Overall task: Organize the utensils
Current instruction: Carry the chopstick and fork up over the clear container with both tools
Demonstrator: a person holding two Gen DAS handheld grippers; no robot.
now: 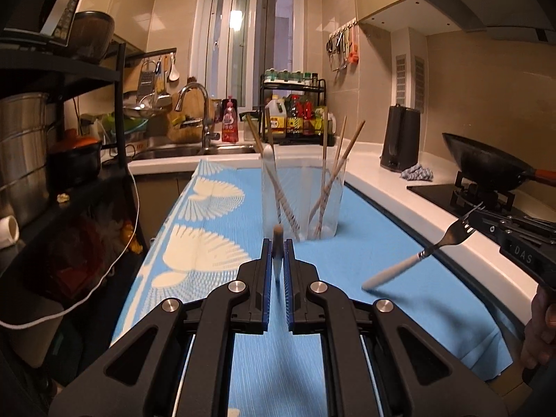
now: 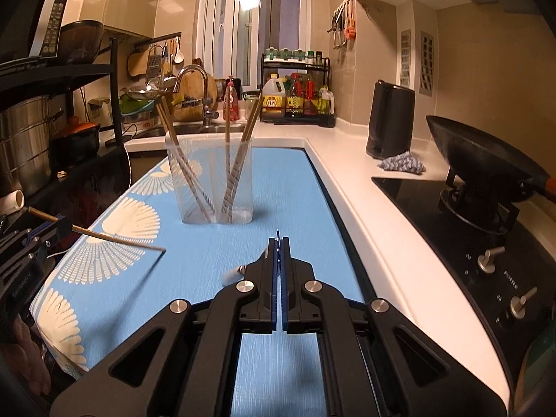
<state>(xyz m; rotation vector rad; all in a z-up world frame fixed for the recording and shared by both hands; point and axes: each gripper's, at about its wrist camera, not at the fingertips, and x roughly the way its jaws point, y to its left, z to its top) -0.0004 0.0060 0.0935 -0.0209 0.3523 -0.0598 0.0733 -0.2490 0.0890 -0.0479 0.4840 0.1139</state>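
Here, from the left wrist: left hand-held gripper [image 1: 277, 253] clamped on a chopstick [image 1: 277, 243], seen end-on between the blue pads, above the blue cloth [image 1: 215, 229] covering the tabletop [image 1: 382, 180]. Straight ahead, a clear holder [image 1: 304, 198] standing upright on the cloth, with several chopsticks [image 1: 333, 170] leaning inside against its walls. Off to the right, a fork [image 1: 422, 252] held in the air, tines up and away, pale handle slanting down toward the cloth; right hand-held gripper [image 1: 500, 226] at the frame's edge, near the fork's head, its grip there not clear from this angle. Beyond, a wok [image 1: 486, 163] on the stove, a black kettle [image 1: 399, 139], a sink tap [image 1: 194, 104]. Now the right wrist: right hand-held gripper [image 2: 279, 243] closed together on the fork [image 2: 232, 274], only a sliver of metal showing above the pads and the pale handle end poking out low on the left. Holder [image 2: 212, 180] ahead and slightly left on the cloth [image 2: 278, 191], chopsticks [image 2: 239, 160] fanned inside. At far left, left hand-held gripper [image 2: 59, 226] gripping the chopstick [image 2: 118, 239], which lies nearly level above the cloth, tip pointing right, well apart from the holder. Wok [image 2: 479, 153] and kettle [image 2: 389, 121] on the right.
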